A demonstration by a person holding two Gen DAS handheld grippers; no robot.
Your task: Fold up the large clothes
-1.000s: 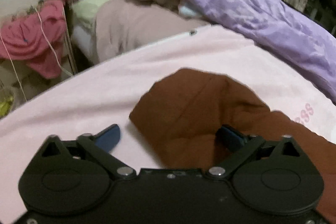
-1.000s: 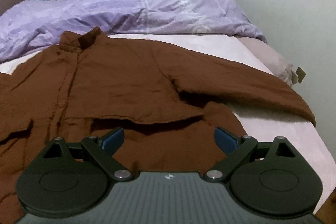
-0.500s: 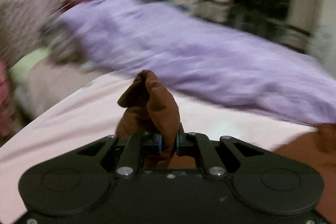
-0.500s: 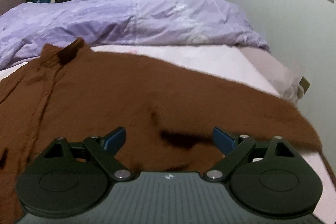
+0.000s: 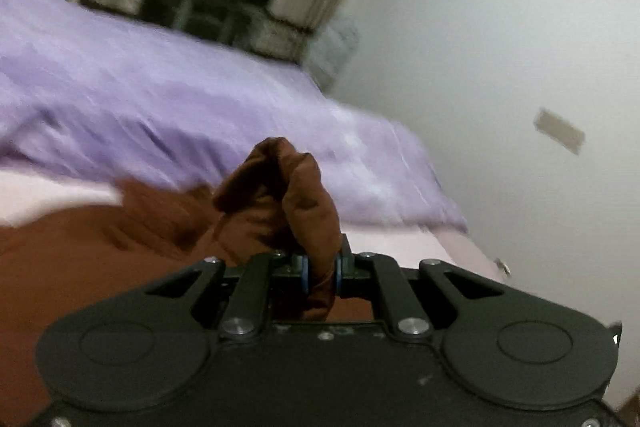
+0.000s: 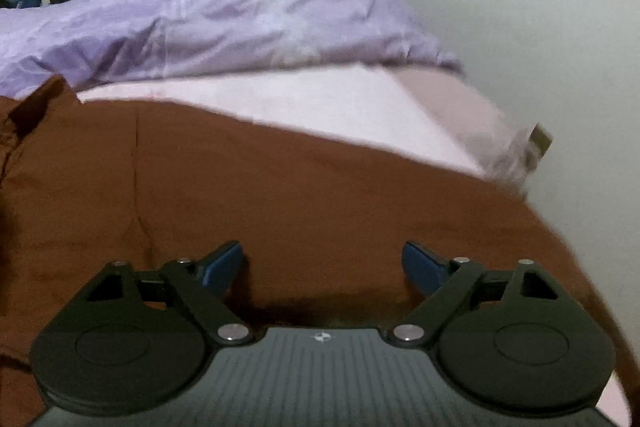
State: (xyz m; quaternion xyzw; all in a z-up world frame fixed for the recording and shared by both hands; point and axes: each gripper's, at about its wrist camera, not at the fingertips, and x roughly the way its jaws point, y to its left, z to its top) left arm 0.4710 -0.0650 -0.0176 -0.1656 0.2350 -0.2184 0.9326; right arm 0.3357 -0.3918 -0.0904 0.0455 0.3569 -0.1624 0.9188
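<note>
Fold is at an early stage, by my read. Left tongs point(image 5: 320, 273) are clamped on a bunched end of the brown shirt point(image 6: 280, 211), probably a sleeve; the wad sticks up past the pads and is lifted off the bed. Left view is motion-blurred, so I can't tell exactly where that end sits over the body.

The rest of the shirt lies spread on the pink sheet point(image 6: 320, 99), collar point(image 6: 36, 103) at far left in the right view. No finished fold visible. Left to do: lay the held end across the body, then the other side, then halve.

Right tongs point(image 6: 322, 265) are apart, empty, low over the shirt's near part.

Room: bare sheet beyond the shirt, then the purple duvet point(image 6: 200, 23) heaped along the far side. Bed edge and wall point(image 6: 520, 47) are close on the right; shirt's right part runs near that edge and could slide off.
</note>
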